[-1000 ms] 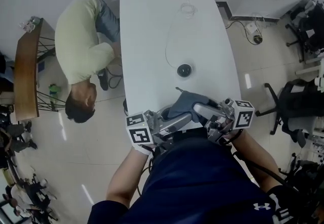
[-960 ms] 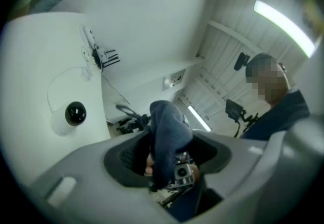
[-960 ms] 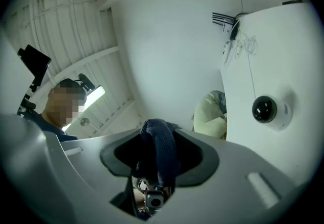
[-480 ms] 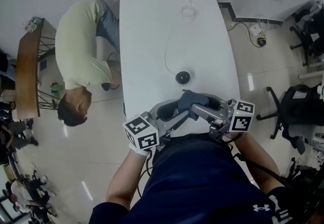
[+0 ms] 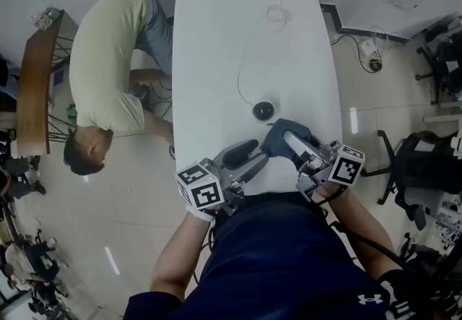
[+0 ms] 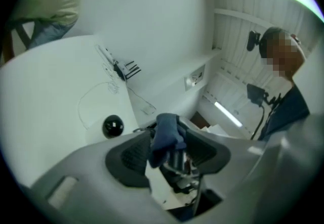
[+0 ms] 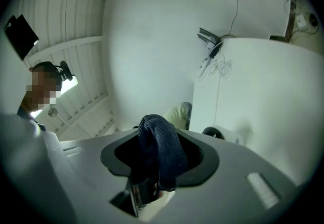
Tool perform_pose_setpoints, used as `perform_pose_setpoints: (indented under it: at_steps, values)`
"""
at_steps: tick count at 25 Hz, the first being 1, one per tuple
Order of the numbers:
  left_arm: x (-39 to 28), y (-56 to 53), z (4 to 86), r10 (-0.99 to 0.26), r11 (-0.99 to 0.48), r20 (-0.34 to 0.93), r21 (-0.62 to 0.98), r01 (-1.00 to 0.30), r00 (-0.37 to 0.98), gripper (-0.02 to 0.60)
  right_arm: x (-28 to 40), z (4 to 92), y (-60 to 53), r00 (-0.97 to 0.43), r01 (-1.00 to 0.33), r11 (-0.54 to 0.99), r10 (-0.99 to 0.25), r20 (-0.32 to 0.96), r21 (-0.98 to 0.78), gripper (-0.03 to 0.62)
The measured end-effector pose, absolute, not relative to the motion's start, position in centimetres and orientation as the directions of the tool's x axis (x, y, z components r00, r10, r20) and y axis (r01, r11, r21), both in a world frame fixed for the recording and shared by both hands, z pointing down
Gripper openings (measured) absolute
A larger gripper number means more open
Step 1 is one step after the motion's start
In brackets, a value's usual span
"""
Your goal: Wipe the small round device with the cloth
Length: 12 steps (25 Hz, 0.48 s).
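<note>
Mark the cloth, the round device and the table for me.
cloth (image 5: 276, 139): head view, bunched middle
round device (image 5: 263, 110): head view, dark dome centre
table (image 5: 209, 58): head view, bare white top

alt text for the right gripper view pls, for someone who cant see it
A dark blue cloth is bunched and clamped between the jaws of the right tool, filling the foreground. Just past them on the right, the small round device sits on a white table, with a thin cable trailing beyond it.
</note>
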<state>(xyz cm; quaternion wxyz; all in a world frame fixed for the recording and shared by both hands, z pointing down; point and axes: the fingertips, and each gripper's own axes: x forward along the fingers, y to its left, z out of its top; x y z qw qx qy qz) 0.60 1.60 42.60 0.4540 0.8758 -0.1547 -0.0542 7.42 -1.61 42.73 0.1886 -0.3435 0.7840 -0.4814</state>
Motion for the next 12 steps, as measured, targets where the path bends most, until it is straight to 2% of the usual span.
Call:
perform_pose_setpoints:
  at_steps: [2,4,6,8,12]
  values:
    - [-1.2,0.9,44.9,-0.355,-0.607,0.195,0.696,-0.384,0.914,0.232,9.4,43.5,-3.3,-0.637,-0.535,0.296,-0.757,0.147,-0.791,0.179]
    - [-2.8,0.2,47.4,-0.398,-0.691,0.342,0.499,-0.523,0.851,0.238,10.4,44.3,-4.9,-0.586,-0.728,0.346,-0.762,0.275,-0.592,0.183]
    - [-3.5,-0.8,49.5,-0.428,-0.756,0.426,0.314,-0.574,0.797,0.247,9.8,45.2,-6.3,-0.554,-0.823,0.425,-0.748,0.365,-0.378,0.184]
    - [-3.0,-2.0,51.4,-0.439,-0.798,0.470,0.187,-0.573,0.766,0.258,7.6,45.6,-7.3,-0.561,-0.827,0.507,-0.721,0.407,-0.242,0.186]
    - [-0.9,-4.2,54.0,-0.448,-0.809,0.515,0.116,-0.577,0.731,0.261,0.7,46.5,-7.3,-0.576,-0.738,0.674,-0.654,0.490,0.033,0.186]
